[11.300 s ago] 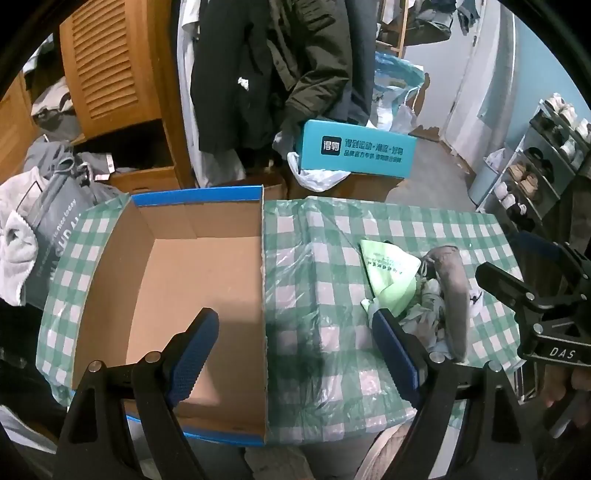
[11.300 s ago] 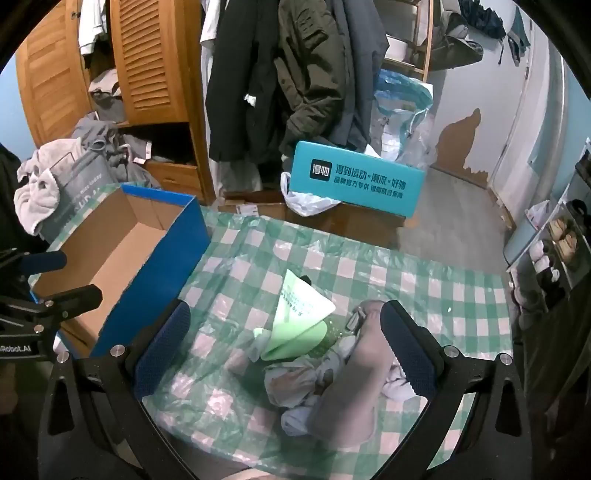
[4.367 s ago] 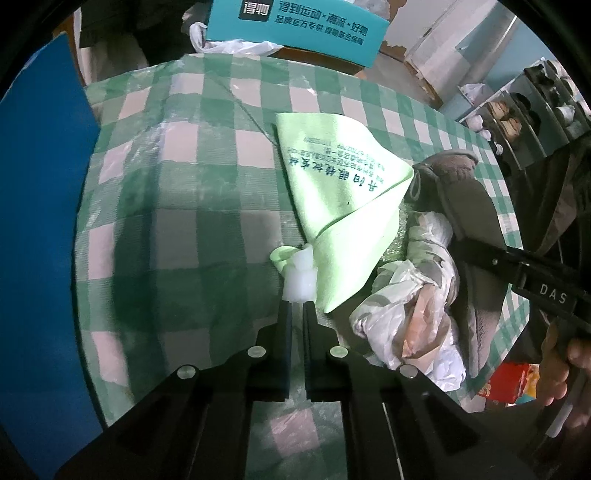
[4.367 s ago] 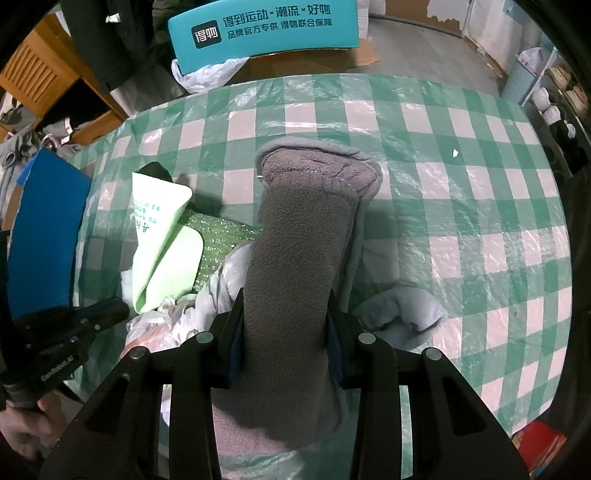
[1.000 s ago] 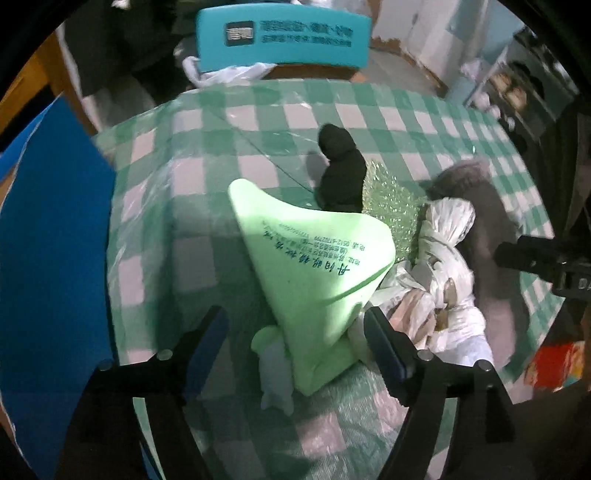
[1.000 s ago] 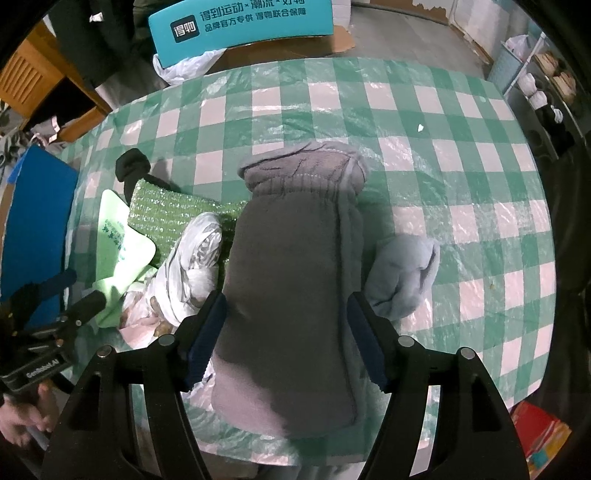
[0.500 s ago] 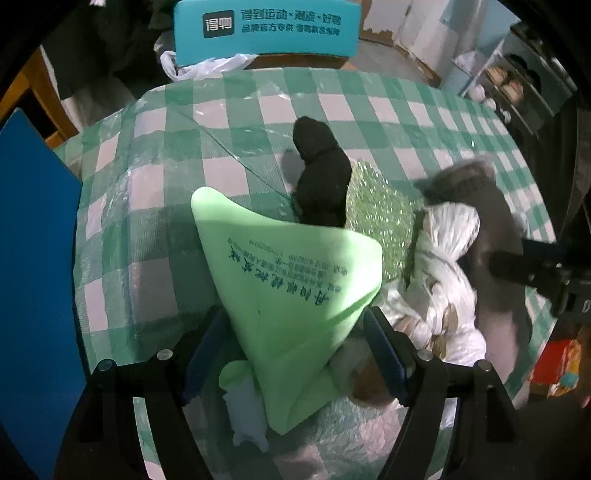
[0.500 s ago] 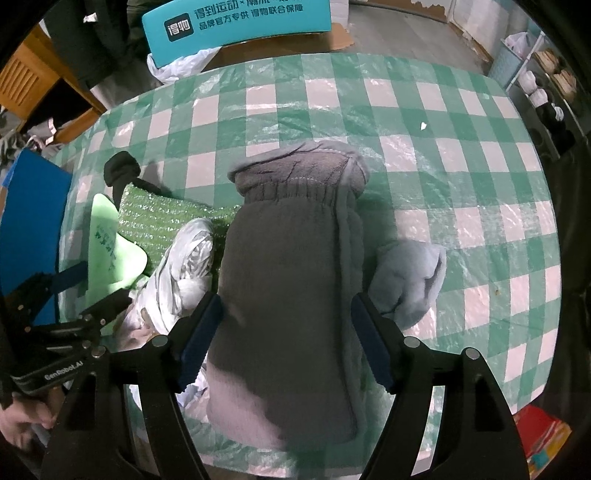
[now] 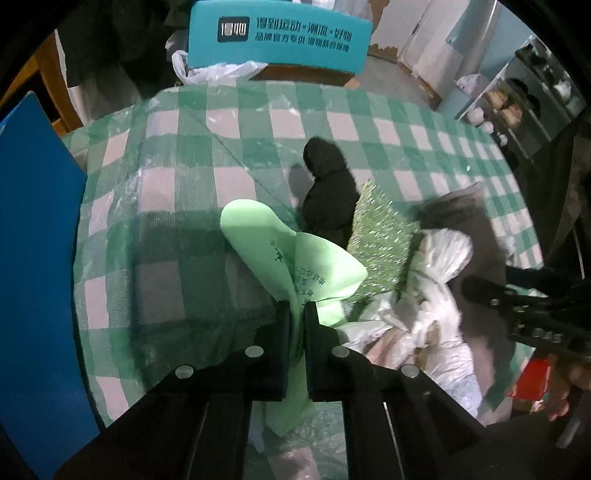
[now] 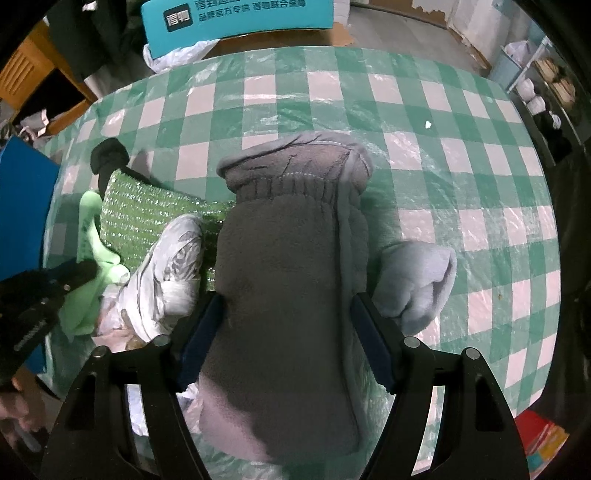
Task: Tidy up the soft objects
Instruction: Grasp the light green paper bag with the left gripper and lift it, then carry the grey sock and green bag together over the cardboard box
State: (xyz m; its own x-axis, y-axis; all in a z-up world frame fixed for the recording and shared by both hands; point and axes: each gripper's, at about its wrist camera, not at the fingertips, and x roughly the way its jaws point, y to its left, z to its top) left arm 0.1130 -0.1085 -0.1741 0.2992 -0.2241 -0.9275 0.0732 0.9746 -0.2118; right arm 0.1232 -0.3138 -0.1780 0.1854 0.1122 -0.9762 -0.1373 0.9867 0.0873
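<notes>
My left gripper (image 9: 296, 314) is shut on a light green printed bag (image 9: 295, 258), pinching its folded middle on the checked tablecloth (image 9: 177, 206). Beside it lie a black sock (image 9: 328, 192), a green glittery pouch (image 9: 380, 236) and crumpled white plastic bags (image 9: 432, 306). My right gripper (image 10: 286, 339) is open with its fingers on both sides of a grey fleece slipper boot (image 10: 288, 266). A pale grey mitten (image 10: 417, 280) lies to the right of the boot. The green bag also shows in the right wrist view (image 10: 88, 254).
A blue cardboard box wall (image 9: 33, 280) stands at the left edge of the table. A teal printed box (image 9: 277, 33) sits beyond the table's far edge. A shoe rack (image 9: 524, 96) stands at the right. A red packet (image 10: 539, 443) lies low right.
My left gripper has closed on the green bag, folding it between its fingers. My right gripper has moved forward so its fingers straddle the grey boot more closely.
</notes>
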